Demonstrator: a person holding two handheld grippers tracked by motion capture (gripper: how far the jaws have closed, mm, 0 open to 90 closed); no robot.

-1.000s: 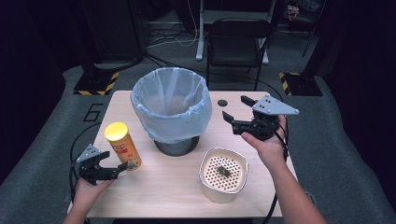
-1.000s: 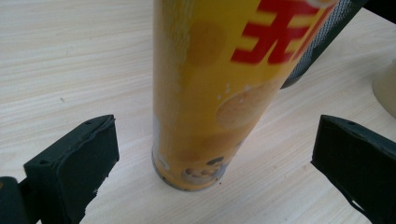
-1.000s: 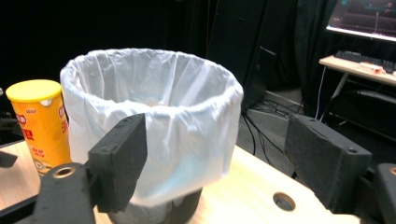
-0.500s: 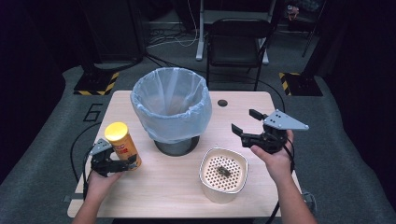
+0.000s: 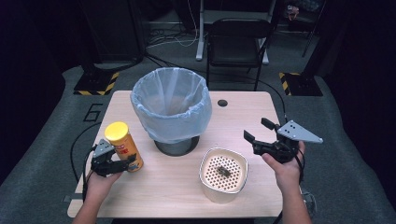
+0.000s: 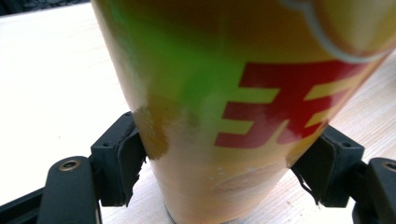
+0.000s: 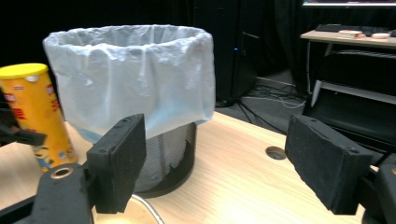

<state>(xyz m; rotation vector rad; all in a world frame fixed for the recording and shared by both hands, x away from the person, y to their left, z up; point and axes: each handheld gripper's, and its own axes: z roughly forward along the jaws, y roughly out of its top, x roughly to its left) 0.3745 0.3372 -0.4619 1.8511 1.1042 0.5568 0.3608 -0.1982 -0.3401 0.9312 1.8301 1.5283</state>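
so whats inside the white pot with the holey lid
Through the perforated lid of the white pot, a small dark lump shows near the middle. What it is cannot be told, and the lid covers the rest of the inside.

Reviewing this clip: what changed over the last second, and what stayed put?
The left gripper has just been closing its fingers and now grips the yellow can low on its sides. The right gripper, open and holding nothing, moved down and toward the person, beside the white perforated container. The can, the lined bin and the container stayed put.
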